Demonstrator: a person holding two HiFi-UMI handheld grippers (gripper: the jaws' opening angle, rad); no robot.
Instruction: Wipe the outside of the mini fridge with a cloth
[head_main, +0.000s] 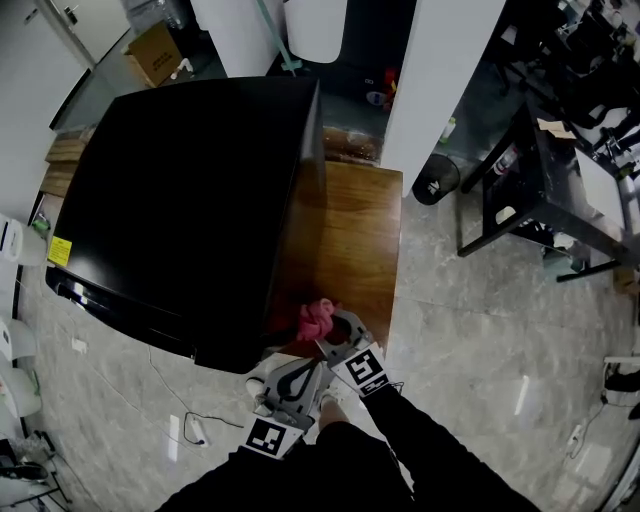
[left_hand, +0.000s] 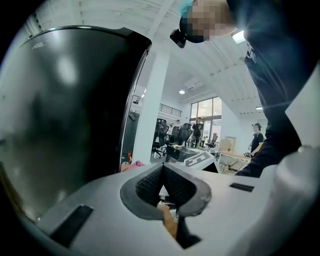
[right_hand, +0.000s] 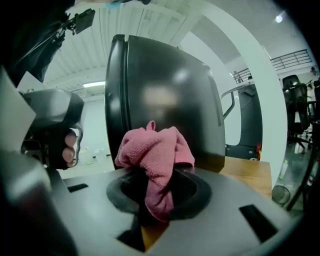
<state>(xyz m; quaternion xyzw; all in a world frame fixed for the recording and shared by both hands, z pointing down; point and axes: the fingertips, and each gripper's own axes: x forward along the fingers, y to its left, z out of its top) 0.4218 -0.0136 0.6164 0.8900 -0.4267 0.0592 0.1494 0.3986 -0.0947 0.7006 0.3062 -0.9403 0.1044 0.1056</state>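
- Right gripper (right_hand: 159, 187) up close, jaws clamped on the pink cloth (right_hand: 155, 150), which bunches up above them
- Mini fridge (right_hand: 165, 95) stands straight ahead of it, black side just beyond the cloth
- Left gripper (left_hand: 162, 170) sits beside the right one, jaws pressed together, nothing between
- Wooden table (head_main: 350, 240) runs ahead of the right gripper

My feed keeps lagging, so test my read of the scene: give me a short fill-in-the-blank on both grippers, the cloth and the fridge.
The right gripper is shut on a crumpled ___ terry cloth.
The left gripper, jaws together, holds ___.
The glossy black mini fridge stands on a brown tabletop made of ___.
Missing words: pink; nothing; wood.
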